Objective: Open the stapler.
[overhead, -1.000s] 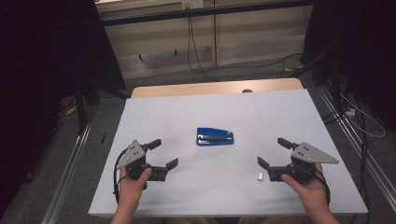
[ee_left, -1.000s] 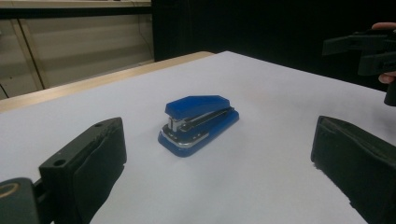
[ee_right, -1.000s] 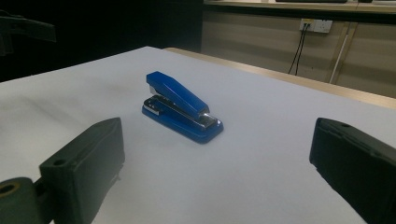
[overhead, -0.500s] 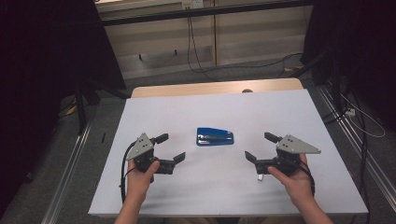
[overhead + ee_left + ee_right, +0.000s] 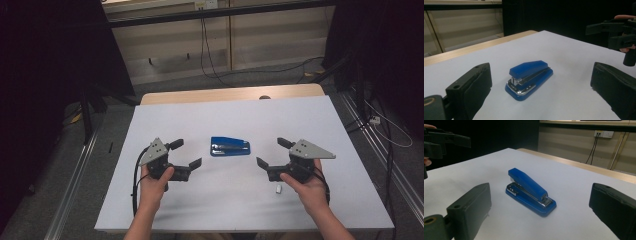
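1. Resting on the table mid-sheet: stapler, untouched, between both grippers.
2. Left gripper: jaws wide open, holding nothing, near the stapler's left end.
3. Right gripper: same, near the right end.
4. Risk: uneven closing could spin or skid the stapler on the smooth sheet.
5. Risk: the right forearm could knock the small white piece.

A glossy blue plastic stapler with chrome metal parts lies on the white table between the right gripper's wide-apart black jaws.
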`<action>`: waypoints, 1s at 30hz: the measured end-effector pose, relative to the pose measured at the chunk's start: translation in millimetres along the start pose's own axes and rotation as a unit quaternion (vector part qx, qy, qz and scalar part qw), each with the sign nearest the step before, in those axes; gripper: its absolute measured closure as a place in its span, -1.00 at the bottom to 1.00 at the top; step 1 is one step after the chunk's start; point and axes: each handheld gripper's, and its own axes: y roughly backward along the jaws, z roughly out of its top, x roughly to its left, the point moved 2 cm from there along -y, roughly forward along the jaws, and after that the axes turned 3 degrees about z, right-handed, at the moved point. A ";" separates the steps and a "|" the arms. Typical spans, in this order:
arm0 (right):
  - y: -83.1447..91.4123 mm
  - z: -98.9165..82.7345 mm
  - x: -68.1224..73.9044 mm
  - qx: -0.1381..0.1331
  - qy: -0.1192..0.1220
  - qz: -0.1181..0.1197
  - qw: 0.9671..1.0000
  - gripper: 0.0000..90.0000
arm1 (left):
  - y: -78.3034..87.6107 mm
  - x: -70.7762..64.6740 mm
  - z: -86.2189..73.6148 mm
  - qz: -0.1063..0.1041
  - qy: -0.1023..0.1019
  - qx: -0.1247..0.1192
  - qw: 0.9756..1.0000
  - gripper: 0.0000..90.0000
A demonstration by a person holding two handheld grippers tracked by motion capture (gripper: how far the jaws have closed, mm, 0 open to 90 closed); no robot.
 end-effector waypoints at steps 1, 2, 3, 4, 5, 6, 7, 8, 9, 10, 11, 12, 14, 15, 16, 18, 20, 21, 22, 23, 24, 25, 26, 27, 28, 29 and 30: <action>-1.3 0.5 -0.8 0.002 0.000 0.000 1.000 -0.92 | -2.5 0.3 0.0 0.002 0.000 0.001 1.000 -0.92; -1.3 0.5 -0.8 0.002 0.000 0.000 1.000 -0.92 | -2.5 0.3 0.0 0.002 0.000 0.001 1.000 -0.92; -3.1 0.9 -1.7 0.004 -0.001 -0.001 1.000 -0.91 | -4.9 0.5 -0.1 -0.002 0.003 0.004 1.000 -0.92; -3.1 0.9 -1.7 0.004 -0.001 -0.001 1.000 -0.91 | -4.9 0.5 -0.1 -0.002 0.003 0.004 1.000 -0.92; -4.0 1.1 -2.2 0.005 0.000 -0.001 1.000 -0.91 | -6.0 1.0 0.2 -0.002 0.002 0.004 1.000 -0.92; -5.6 1.8 -2.8 0.006 0.001 -0.002 1.000 -0.91 | -7.8 1.3 1.2 0.000 0.000 0.005 1.000 -0.92; -6.1 2.1 -3.2 0.006 0.002 -0.002 1.000 -0.91 | -7.8 1.3 1.2 0.000 0.000 0.005 1.000 -0.92; -7.2 2.7 -3.4 0.005 0.001 -0.002 1.000 -0.91 | -10.1 1.7 2.9 -0.002 0.002 0.003 1.000 -0.92; -7.2 2.7 -3.4 0.005 0.001 -0.002 1.000 -0.91 | -10.1 1.7 2.9 -0.002 0.002 0.003 1.000 -0.92; -8.2 3.1 -3.4 0.005 0.000 -0.002 1.000 -0.91 | -11.3 1.8 3.5 -0.001 0.002 0.002 1.000 -0.92; -9.2 3.5 -3.7 0.006 0.001 -0.002 1.000 -0.90 | -12.4 1.9 4.0 0.001 0.001 0.003 1.000 -0.92; -11.6 4.3 -3.9 0.008 0.001 -0.003 1.000 -0.90 | -14.8 1.8 4.6 0.001 0.000 0.005 1.000 -0.92; -14.4 5.3 -3.6 0.008 0.001 -0.002 1.000 -0.90 | -16.9 1.3 4.8 0.000 0.001 0.006 1.000 -0.92; -15.8 5.6 -3.7 0.008 0.002 0.000 1.000 -0.89 | -18.7 1.0 5.0 -0.001 -0.001 0.008 1.000 -0.92; -17.3 6.0 -3.6 0.008 0.002 -0.001 1.000 -0.89 | -22.3 0.7 5.5 -0.005 -0.003 0.008 1.000 -0.92; -20.7 6.3 -2.9 0.010 0.003 0.001 1.000 -0.88 | -25.3 1.0 5.8 -0.006 -0.003 0.010 1.000 -0.91; -24.1 6.3 -2.7 0.012 0.004 0.001 1.000 -0.87 | -28.7 1.5 6.4 -0.005 -0.004 0.016 1.000 -0.91; -25.9 6.4 -2.6 0.012 0.003 0.002 1.000 -0.86 | -30.0 1.7 6.8 -0.005 -0.004 0.017 1.000 -0.91; -25.9 6.4 -2.6 0.012 0.003 0.002 1.000 -0.86 | -30.0 1.7 6.8 -0.005 -0.004 0.017 1.000 -0.91; -28.9 6.6 -2.8 0.015 0.003 0.003 1.000 -0.84 | -32.2 1.9 7.7 -0.009 -0.001 0.017 1.000 -0.91; -28.9 6.6 -2.8 0.015 0.003 0.003 1.000 -0.84 | -32.2 1.9 7.7 -0.009 -0.001 0.017 1.000 -0.91; -31.4 7.2 -2.7 0.015 0.001 0.003 1.000 -0.83 | -34.1 2.8 8.4 -0.012 -0.001 0.019 1.000 -0.91; -31.4 7.2 -2.7 0.015 0.001 0.003 1.000 -0.83 | -34.1 2.8 8.4 -0.012 -0.001 0.019 1.000 -0.91; -33.8 8.1 -2.3 0.017 0.002 0.004 1.000 -0.80 | -35.7 4.3 9.0 -0.015 0.002 0.021 1.000 -0.91; -35.1 8.4 -2.3 0.018 0.003 0.004 1.000 -0.79 | -36.4 5.3 9.3 -0.013 0.004 0.020 1.000 -0.91; -36.5 8.5 -2.4 0.019 0.003 0.005 1.000 -0.78 | -37.0 6.2 9.5 -0.012 0.006 0.019 1.000 -0.91; -37.8 8.7 -2.4 0.021 0.003 0.005 1.000 -0.78 | -37.0 6.2 9.5 -0.012 0.006 0.019 1.000 -0.91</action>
